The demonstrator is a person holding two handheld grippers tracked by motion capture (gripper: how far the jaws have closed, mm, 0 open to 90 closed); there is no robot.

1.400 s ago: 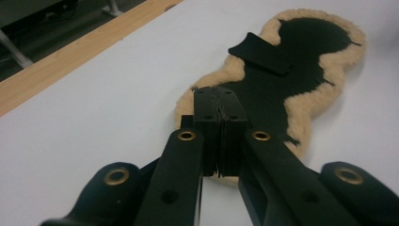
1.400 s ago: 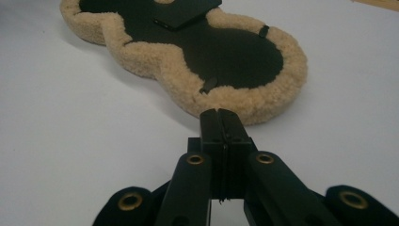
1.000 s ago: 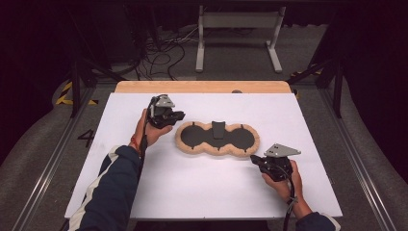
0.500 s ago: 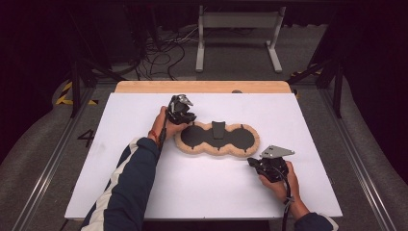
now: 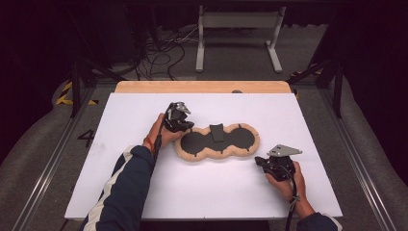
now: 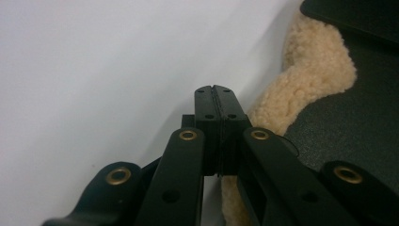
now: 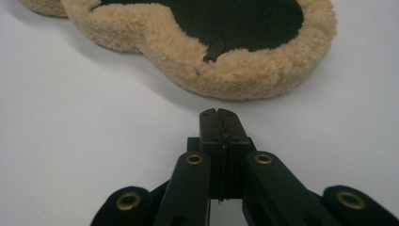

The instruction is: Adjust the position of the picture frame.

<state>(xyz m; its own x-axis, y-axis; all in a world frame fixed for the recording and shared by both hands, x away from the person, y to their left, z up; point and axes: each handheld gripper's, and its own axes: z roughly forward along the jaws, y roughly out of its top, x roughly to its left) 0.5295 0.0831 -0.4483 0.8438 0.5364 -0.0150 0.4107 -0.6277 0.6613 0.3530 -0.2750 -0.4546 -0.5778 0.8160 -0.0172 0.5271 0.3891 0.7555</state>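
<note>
A flat pad with two rounded black lobes, a short black strap across its waist and a tan fleece border [image 5: 217, 142] is seen lying on the white surface [image 5: 211, 192], roughly at its middle in the high view. The surface is backed by a pale wooden strip [image 5: 202, 86] along its far edge.

The left claw [image 5: 185, 126] is held at the pad's left end, low over the fleece rim, gripped by the left hand [image 5: 161, 134] whose dark sleeve with a white stripe [image 5: 122, 192] reaches in from the bottom edge. In the left gripper view its two black jaws are seen pressed together, with nothing between them; they have just been closing. Their tip [image 6: 215, 96] is placed just beside the curly fleece edge [image 6: 310, 80], over the white surface, and whether the fleece is touched cannot be told.

The right claw [image 5: 262, 161] is held by the right hand [image 5: 286, 180] near the pad's right lobe, but apart from it. In the right gripper view its jaws are likewise seen together and empty, their tip [image 7: 219, 117] pointed at the fleece rim [image 7: 235, 70] of that lobe, with a strip of bare white surface left between. A small dark tab [image 7: 214, 51] is seen lying at the inner edge of the fleece there.
</note>
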